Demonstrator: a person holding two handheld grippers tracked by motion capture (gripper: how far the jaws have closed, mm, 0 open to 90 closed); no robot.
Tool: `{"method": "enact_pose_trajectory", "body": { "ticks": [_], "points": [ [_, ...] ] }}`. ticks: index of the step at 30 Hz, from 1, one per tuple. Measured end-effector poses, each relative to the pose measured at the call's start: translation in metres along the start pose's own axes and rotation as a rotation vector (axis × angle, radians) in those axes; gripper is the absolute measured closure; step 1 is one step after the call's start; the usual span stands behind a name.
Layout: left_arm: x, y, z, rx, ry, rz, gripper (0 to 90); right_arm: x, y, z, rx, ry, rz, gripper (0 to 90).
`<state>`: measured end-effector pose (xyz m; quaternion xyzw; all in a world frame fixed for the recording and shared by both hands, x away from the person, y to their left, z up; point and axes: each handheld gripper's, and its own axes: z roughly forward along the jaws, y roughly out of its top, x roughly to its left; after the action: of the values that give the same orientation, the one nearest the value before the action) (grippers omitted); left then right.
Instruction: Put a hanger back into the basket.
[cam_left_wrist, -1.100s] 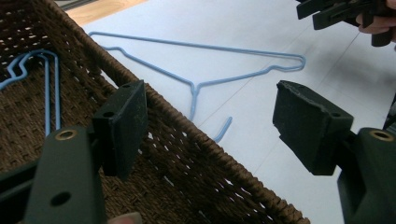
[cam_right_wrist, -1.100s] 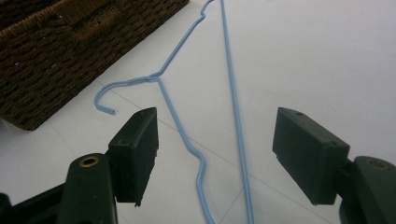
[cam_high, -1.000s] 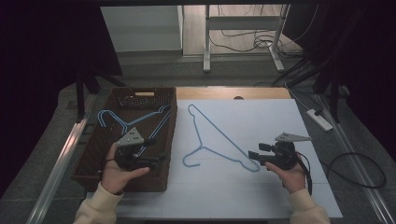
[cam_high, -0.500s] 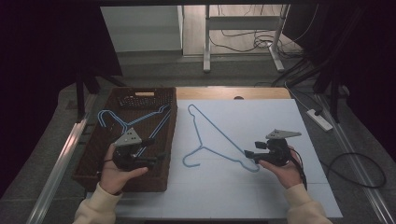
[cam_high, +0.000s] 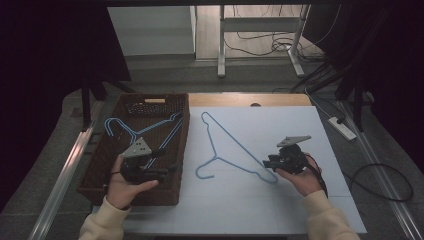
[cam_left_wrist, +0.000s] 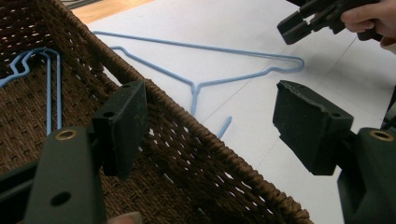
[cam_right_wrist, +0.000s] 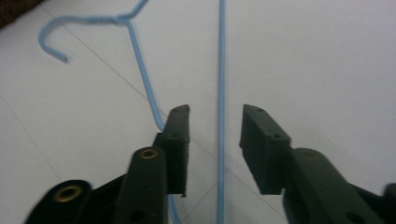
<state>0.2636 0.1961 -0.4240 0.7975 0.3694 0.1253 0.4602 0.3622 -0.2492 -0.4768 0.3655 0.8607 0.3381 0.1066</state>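
A blue wire hanger lies flat on the white table top, its hook pointing toward the basket. My right gripper is open at the hanger's near right corner. In the right gripper view its jaws straddle the hanger's straight bar without closing on it. My left gripper is open and holds nothing, over the near right part of the brown wicker basket. Its own view looks across the basket rim at the hanger and the right gripper.
More blue hangers lie inside the basket, also seen in the left gripper view. A wooden strip borders the table's far edge. A power strip and cables lie on the floor at the right.
The right gripper has edged slightly left and forward onto the hanger's corner. The left gripper has hardly moved.
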Motion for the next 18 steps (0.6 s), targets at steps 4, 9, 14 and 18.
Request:
{"method": "enact_pose_trajectory", "body": {
  "ticks": [4, 9, 14, 18],
  "points": [
    [0.000, 0.000, 0.001, 0.003, -0.002, 0.001, 27.0, 0.000, 0.001, 0.007, 0.050, -0.002, -0.018, 77.6],
    [-0.001, -0.002, 0.002, 0.007, -0.005, -0.001, 27.0, 0.002, 0.004, 0.016, 0.124, 0.006, -0.029, 90.0],
    [-0.001, -0.003, 0.001, 0.008, -0.002, -0.003, 27.0, 0.005, 0.000, 0.021, 0.191, 0.011, -0.056, 90.0],
    [-0.001, -0.002, 0.001, 0.007, -0.004, -0.003, 27.0, 0.007, -0.005, 0.021, 0.230, 0.021, -0.068, 90.0]
  ]
}}
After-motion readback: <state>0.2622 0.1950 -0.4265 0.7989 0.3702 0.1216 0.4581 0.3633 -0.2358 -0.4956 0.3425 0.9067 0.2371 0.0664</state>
